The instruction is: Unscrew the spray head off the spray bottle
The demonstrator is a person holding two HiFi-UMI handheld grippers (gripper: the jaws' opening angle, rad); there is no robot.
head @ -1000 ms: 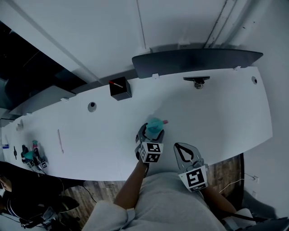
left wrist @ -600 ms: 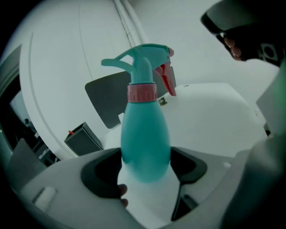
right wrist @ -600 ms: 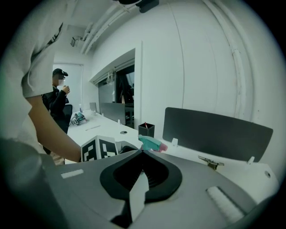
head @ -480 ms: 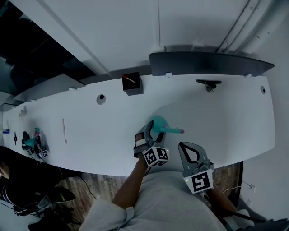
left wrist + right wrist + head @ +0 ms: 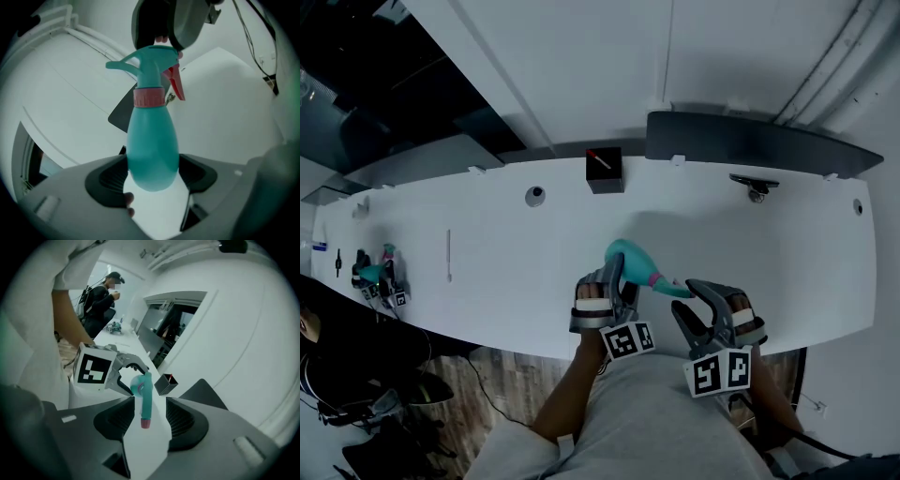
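Observation:
A teal spray bottle [image 5: 626,257] with a pink collar [image 5: 149,97] and a red trigger [image 5: 176,85] lies tilted above the white table [image 5: 797,253], its spray head [image 5: 661,281] pointing right. My left gripper [image 5: 606,281] is shut on the bottle's round body [image 5: 152,150], with both pads against it. My right gripper [image 5: 710,302] is at the nozzle, and its jaws are opening. In the right gripper view the spray head [image 5: 142,397] and its pink tip [image 5: 146,423] hang between the pads without touching either one.
A small black box [image 5: 604,171] stands at the table's back edge beside a long dark panel [image 5: 750,141]. A round hole [image 5: 534,195] is in the tabletop. Another teal bottle with grippers [image 5: 375,277] is at the far left. A person [image 5: 103,296] stands beyond that end.
The bottle has tipped over from near upright so that its spray head points right. My right gripper has moved up to the nozzle and its jaws have parted.

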